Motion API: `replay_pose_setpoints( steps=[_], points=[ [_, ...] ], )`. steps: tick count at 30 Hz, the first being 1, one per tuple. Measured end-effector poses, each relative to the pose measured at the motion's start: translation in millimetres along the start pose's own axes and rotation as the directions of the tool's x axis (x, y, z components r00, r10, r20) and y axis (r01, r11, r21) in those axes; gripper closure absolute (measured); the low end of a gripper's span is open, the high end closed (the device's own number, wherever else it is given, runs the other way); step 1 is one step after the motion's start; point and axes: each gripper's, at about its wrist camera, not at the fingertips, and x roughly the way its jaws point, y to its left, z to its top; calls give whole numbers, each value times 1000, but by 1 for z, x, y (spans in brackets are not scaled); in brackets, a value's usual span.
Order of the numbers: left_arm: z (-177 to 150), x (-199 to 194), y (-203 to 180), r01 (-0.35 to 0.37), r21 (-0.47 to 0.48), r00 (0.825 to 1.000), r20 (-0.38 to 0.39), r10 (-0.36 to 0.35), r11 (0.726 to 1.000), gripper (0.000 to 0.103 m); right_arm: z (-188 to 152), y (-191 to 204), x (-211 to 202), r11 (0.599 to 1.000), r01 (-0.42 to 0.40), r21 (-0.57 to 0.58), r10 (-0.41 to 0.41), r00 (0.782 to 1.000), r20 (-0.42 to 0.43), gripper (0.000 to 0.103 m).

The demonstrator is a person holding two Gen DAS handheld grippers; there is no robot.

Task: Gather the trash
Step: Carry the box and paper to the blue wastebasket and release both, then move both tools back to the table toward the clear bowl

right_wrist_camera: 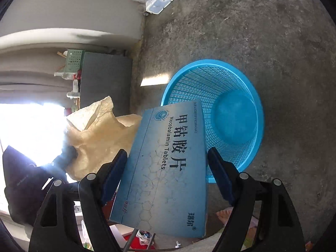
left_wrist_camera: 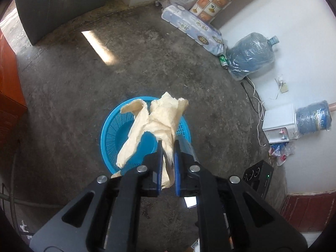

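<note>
Left wrist view: a bare concrete floor [left_wrist_camera: 69, 96] is shown, with a blue mesh basket [left_wrist_camera: 111, 130] standing on it well away from the walls and seemingly empty. At the far edge of the floor, along the white wall, a pack of tissue rolls [left_wrist_camera: 191, 25] and a wrapped water bottle [left_wrist_camera: 250, 54] are seen. Above the basket, a crumpled cream paper towel [left_wrist_camera: 159, 121] is held up by the left gripper [left_wrist_camera: 168, 153]; its jaws are narrowly parted with the paper between them, and whether the blue pads still press on it cannot be told, though the paper has not dropped away.

In the right wrist view a blue tablet box [right_wrist_camera: 166, 163] is held across its width by the right gripper [right_wrist_camera: 168, 168], whose jaws are spread wide and pinch the box at both long edges, above the floor just beside the basket's near rim.

Some risk is judged here. The towel's loose flaps could catch on a pad or drift past the rim when released, since light paper falls unpredictably. The box is not yet over the opening, so an early release would likely land it on the floor or on the rim.
</note>
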Motion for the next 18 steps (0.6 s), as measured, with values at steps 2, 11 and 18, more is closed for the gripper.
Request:
replay_pose_setpoints(
  steps=[2,11,18],
  points=[
    [1,12,2,-38,-6,999,-14,38,999,66,5,-11,14,998,54,41,-54,999,-4,25],
    [-5,-50,-4,20,53,997,78,-24,998,58,-2,-30,6,994,104,46,-106,994,29,23],
    [-31,-157,-9,25,108,973,224,-48,994,58,-19,-4,-37,993,103,-65,-99,993,65,23]
  ],
)
